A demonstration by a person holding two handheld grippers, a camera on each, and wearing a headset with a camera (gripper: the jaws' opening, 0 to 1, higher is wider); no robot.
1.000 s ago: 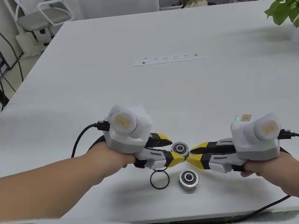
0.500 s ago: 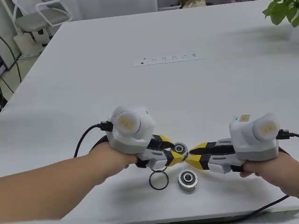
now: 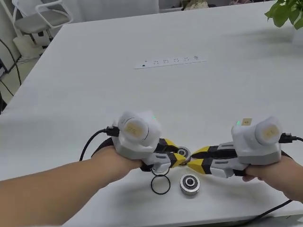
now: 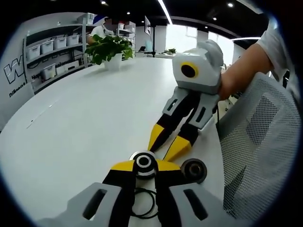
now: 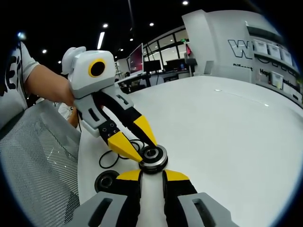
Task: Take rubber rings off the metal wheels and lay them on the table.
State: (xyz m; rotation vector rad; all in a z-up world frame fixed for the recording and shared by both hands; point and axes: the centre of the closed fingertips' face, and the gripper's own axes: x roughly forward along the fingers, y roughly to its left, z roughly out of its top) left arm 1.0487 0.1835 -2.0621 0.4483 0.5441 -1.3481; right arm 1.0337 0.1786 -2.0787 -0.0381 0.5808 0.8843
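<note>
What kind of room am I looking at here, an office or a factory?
Most likely an office-style lab or workshop: a big white table with a power strip, shelves of storage bins along the wall, and a potted plant.

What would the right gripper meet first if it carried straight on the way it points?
The metal wheel held by the left gripper, directly at the right gripper's tips; possibly touching.
</note>
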